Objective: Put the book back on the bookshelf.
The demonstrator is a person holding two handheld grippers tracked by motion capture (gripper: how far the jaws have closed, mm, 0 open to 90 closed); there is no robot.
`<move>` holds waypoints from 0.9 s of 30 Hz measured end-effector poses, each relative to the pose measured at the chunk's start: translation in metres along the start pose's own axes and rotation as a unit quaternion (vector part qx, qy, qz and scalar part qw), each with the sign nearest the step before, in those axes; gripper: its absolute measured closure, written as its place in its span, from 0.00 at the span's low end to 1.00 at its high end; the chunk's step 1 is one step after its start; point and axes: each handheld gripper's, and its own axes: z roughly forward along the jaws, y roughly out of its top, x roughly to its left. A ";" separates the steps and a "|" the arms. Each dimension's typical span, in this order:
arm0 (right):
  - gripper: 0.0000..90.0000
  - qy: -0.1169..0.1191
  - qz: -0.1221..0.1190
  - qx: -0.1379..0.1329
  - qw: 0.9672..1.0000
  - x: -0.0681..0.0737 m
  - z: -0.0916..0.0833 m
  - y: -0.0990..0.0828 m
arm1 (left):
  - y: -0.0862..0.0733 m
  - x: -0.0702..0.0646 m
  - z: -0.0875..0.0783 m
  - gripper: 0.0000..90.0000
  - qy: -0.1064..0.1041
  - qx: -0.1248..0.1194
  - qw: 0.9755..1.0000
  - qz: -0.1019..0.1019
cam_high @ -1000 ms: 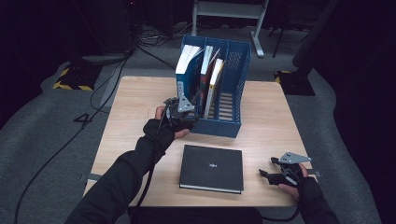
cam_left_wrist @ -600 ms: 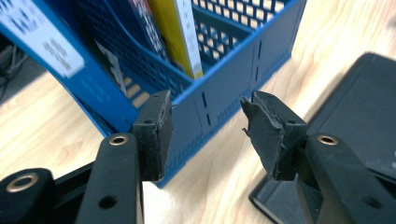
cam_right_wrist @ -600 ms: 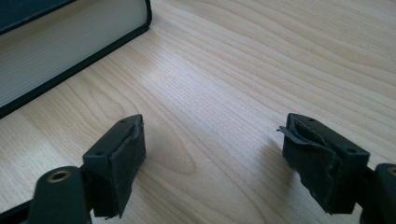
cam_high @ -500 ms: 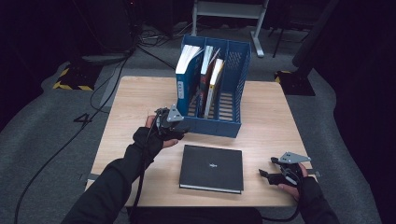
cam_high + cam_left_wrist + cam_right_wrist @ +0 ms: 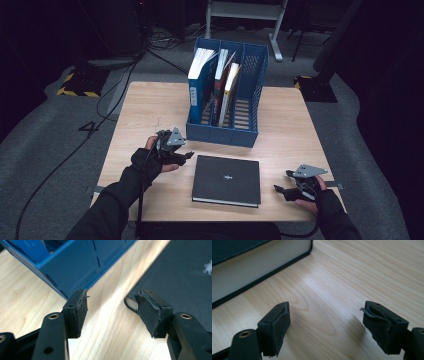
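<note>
Hands in black gloves come in from the near edge of the wooden desk [image 5: 150, 107], each holding a gripper. Between them lies a black hardcover book [image 5: 227, 180], flat and closed, cover up, near the front edge of the desk, with a small pale emblem at the middle of its cover. The left gripper [image 5: 186, 155] sits low just off the book's left far corner, and its fingers [image 5: 76, 312] stand apart with bare wood between them; they have just been opening, and nothing is caught in the gap. In the left gripper view one finger sits in front of the book's rounded corner, though I cannot tell if it touches, while the other points toward the low front wall of the blue magazine file [image 5: 252, 90]. That file stands just behind the book, divided into compartments, with a few upright books [image 5: 216, 82] leaning in its left slots. The right gripper [image 5: 281, 187] rests near the desk's front right corner, just beside the book's right edge, its fingers [image 5: 275, 327] also spread wide over empty wood, the book's pale page block lying ahead of them.
</note>
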 end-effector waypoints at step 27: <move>0.26 0.100 -0.091 0.006 0.991 0.046 0.007 0.017 | -0.068 -0.039 -0.004 0.28 -0.080 0.045 0.996 0.004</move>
